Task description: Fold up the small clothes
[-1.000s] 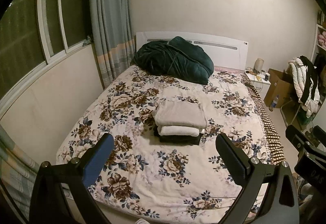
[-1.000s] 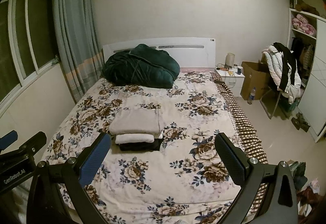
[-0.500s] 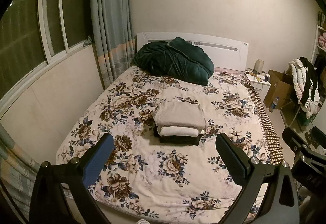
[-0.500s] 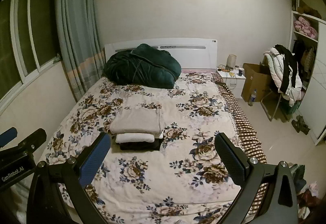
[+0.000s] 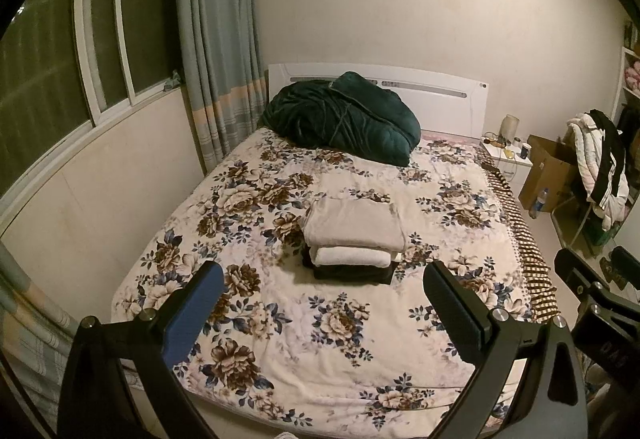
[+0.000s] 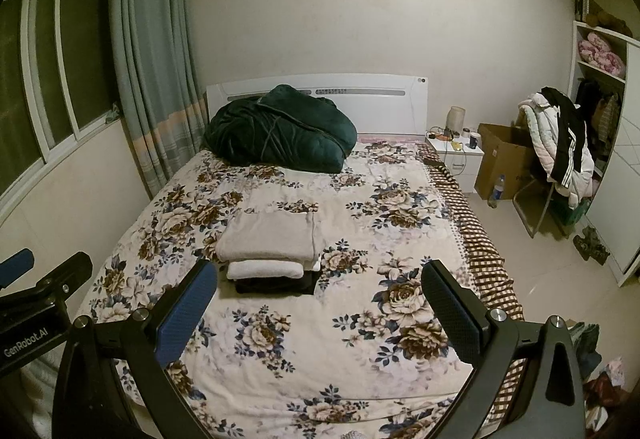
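A neat stack of folded clothes (image 5: 354, 235) lies in the middle of the floral bed (image 5: 280, 339): a beige piece on top, a white roll under it, a dark piece at the bottom. It also shows in the right wrist view (image 6: 272, 243). My left gripper (image 5: 324, 303) is open and empty, held above the foot of the bed, well short of the stack. My right gripper (image 6: 320, 303) is open and empty, to the right of the stack. Each gripper shows at the edge of the other's view.
A dark green quilt (image 5: 340, 117) is bunched at the white headboard (image 5: 440, 91). Curtain (image 5: 216, 39) and window on the left wall. A nightstand (image 6: 454, 155), cardboard box (image 6: 504, 163) and a chair with jackets (image 6: 560, 147) stand right of the bed. Clothes lie on the floor (image 6: 600, 375).
Both grippers have drifted slightly back and up from the bed. The stack has not moved and both grippers stay open.
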Demonstrator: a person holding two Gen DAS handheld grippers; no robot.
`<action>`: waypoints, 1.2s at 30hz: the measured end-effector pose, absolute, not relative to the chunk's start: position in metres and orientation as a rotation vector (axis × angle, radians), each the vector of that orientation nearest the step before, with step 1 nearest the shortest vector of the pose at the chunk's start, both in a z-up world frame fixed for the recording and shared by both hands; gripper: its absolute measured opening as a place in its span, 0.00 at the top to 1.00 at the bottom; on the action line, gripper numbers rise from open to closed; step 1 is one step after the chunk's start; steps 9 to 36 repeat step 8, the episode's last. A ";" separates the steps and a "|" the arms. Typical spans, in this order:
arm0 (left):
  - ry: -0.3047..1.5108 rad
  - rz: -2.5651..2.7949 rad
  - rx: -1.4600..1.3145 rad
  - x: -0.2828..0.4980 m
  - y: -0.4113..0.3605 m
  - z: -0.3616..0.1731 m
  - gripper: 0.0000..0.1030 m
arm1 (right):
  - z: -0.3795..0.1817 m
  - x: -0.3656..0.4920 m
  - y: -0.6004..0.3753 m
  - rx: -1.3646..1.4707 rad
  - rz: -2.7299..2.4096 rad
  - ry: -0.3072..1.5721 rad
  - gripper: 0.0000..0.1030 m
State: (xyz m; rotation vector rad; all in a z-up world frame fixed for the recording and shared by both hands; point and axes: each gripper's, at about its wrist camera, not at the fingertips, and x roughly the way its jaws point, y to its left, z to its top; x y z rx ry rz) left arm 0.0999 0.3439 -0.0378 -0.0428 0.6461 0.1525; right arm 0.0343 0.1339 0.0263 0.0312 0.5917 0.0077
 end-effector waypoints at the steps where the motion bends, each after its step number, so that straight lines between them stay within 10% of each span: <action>1: 0.646 0.152 -0.042 0.100 0.344 -0.038 0.01 | 0.026 0.035 0.134 0.029 0.006 0.591 0.00; 36: 0.634 0.161 -0.038 0.097 0.346 -0.032 0.01 | 0.026 0.034 0.137 0.031 0.007 0.593 0.00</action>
